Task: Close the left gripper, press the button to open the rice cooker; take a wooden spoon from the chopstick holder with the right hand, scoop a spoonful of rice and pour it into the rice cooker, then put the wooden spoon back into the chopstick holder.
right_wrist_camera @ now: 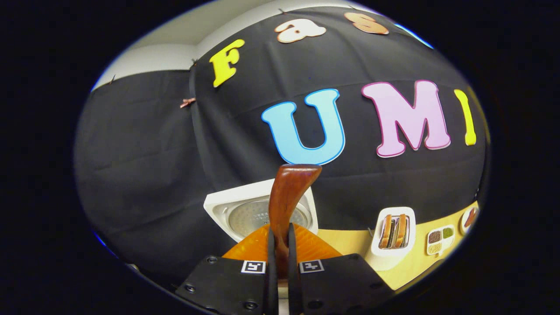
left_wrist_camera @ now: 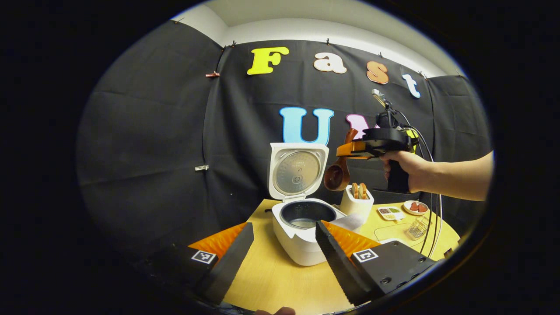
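My right gripper [right_wrist_camera: 280, 258] is clamped on the wooden spoon [right_wrist_camera: 286, 197] handle, a light, stiff, rather slick thing best pinched mid-handle, held high above the chopstick holder [left_wrist_camera: 356, 203] right of the open rice cooker [left_wrist_camera: 302, 227], forearm level, while my left gripper [left_wrist_camera: 284, 249] hangs near, fingers apart.

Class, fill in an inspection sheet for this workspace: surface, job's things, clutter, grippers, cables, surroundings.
Surface: pale wooden table.
Job's things: rice cooker with lid up, pot looks nearly empty; wooden spoon held in the air above the chopstick holder.
Clutter: small divided dish, round dish, clear glass.
Grippers: left gripper jaws apart, holding nothing; right gripper jaws closed on the spoon handle.
Cables: black cables hang from the right gripper.
Surroundings: black cloth wall.
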Action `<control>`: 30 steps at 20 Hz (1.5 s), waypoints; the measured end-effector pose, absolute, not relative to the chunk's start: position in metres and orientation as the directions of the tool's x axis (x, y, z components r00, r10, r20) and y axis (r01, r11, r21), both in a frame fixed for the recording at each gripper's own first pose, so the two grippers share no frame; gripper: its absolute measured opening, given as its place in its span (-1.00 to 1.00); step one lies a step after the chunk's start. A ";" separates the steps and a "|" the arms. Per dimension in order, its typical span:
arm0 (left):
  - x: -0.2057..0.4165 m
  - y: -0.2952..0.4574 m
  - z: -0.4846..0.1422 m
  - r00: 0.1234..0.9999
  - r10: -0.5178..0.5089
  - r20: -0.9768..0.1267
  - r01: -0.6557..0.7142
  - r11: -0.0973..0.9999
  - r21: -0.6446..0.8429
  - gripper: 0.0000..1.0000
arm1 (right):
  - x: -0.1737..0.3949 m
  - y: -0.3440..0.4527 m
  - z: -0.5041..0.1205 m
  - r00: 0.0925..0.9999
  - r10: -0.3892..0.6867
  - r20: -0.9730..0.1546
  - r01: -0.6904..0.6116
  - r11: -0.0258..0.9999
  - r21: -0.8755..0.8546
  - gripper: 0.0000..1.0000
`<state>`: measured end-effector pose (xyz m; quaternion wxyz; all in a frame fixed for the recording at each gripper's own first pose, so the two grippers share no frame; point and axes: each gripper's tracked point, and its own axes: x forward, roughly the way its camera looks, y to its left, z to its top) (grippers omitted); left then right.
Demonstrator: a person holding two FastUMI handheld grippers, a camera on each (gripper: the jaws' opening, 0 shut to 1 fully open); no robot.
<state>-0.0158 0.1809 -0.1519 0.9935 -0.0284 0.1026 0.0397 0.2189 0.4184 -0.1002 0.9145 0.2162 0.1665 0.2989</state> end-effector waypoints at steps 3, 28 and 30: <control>-0.013 0.167 -0.144 0.979 0.059 -0.194 -0.068 0.997 -0.039 0.95 | 0.216 0.384 -0.089 0.776 0.610 -0.158 -0.451 0.712 0.538 -0.74; 0.033 0.019 -0.118 0.983 -0.004 -0.181 0.003 1.000 -0.006 0.95 | 0.178 -0.004 -0.208 0.902 0.311 -0.298 -0.203 0.917 0.344 -0.73; 0.036 0.010 -0.118 0.982 -0.003 -0.190 0.002 1.000 -0.003 0.95 | 0.180 -0.019 -0.238 0.890 0.300 -0.343 -0.181 0.923 0.339 -0.73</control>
